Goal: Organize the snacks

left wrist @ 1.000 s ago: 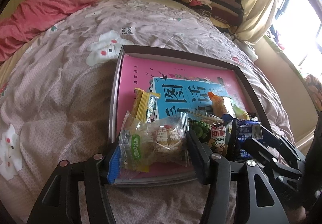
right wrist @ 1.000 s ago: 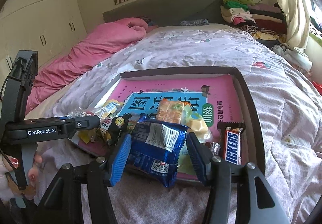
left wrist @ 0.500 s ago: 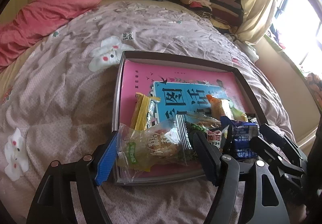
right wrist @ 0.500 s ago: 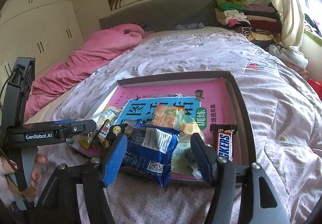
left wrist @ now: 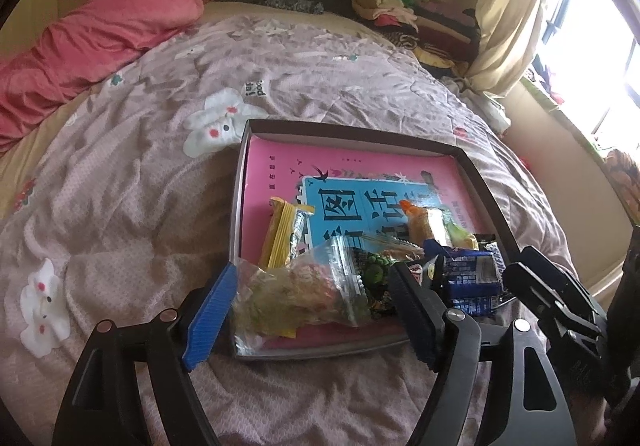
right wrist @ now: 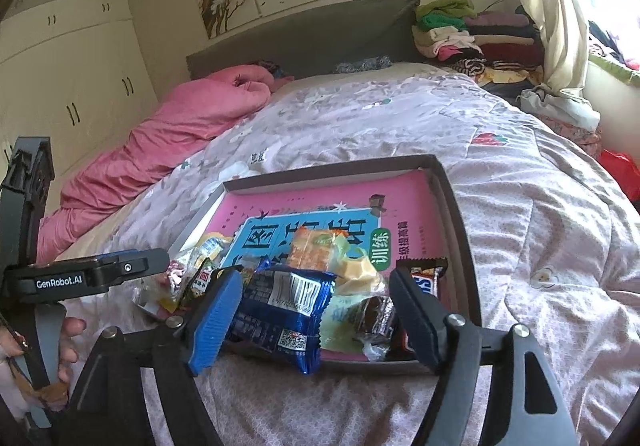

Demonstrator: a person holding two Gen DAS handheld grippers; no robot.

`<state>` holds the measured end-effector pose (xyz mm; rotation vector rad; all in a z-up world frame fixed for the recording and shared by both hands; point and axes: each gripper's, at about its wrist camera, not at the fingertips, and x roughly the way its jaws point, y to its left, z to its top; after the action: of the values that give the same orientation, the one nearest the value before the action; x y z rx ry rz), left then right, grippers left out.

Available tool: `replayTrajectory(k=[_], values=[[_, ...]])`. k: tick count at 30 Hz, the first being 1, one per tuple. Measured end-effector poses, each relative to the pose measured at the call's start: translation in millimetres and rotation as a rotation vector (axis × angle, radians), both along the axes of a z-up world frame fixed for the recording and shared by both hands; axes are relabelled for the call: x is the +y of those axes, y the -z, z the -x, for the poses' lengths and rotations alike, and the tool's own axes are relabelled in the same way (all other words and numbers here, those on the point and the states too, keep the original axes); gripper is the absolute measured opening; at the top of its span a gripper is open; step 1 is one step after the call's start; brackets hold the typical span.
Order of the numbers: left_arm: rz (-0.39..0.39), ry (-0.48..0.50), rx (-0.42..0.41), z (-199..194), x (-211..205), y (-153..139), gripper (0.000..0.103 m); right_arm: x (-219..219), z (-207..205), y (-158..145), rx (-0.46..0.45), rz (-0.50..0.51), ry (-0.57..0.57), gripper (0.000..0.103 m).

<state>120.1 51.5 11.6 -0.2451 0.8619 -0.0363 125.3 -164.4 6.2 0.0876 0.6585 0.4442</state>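
A grey tray (left wrist: 240, 181) lined with a pink and blue book lies on the bed, with several snacks heaped at its near end. My left gripper (left wrist: 310, 316) is open, its jaws either side of a clear bag of biscuits (left wrist: 300, 294) that rests on the tray's near left corner. A yellow packet (left wrist: 282, 232) lies behind it. My right gripper (right wrist: 316, 320) is open around a blue packet (right wrist: 280, 310) that hangs over the tray's near edge (right wrist: 460, 230). A Snickers bar (right wrist: 426, 278) lies at the right; an orange packet (right wrist: 316, 254) sits behind.
The tray sits on a mauve patterned quilt (left wrist: 132, 181). A pink duvet (right wrist: 176, 133) is bunched at the far left by the grey headboard. Folded clothes (right wrist: 476, 33) are stacked at the far right beside a curtain and window. White wardrobes (right wrist: 72, 77) line the left wall.
Both grippers have drawn back toward me and risen a little. The left jaws have opened wider around the biscuit bag, which stays on the tray. The snacks have not moved.
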Motion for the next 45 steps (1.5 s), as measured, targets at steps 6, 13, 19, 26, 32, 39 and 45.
replayTrajectory(k=[6,13,19,26,32,39,45], values=[[0.009,-0.003,-0.021,9,1,-7,0.080,-8,5,-7,-0.023,-0.008,0.024,0.080],[-0.001,0.009,-0.027,22,-4,-12,0.080,-13,13,-13,-0.042,-0.014,0.029,0.084],[-0.021,0.023,-0.022,31,-13,-14,0.080,-14,22,-17,-0.047,-0.012,0.027,0.085],[-0.055,0.016,-0.026,50,-23,-19,0.080,-13,40,-21,-0.032,-0.013,0.015,0.090],[-0.070,0.030,-0.016,68,-31,-19,0.080,-9,58,-18,0.017,0.009,0.001,0.092],[-0.058,0.028,-0.002,85,-35,-15,0.080,-11,76,-17,0.016,0.037,0.020,0.095],[-0.060,0.035,0.011,97,-37,-12,0.080,-11,86,-17,0.008,0.060,0.039,0.096]])
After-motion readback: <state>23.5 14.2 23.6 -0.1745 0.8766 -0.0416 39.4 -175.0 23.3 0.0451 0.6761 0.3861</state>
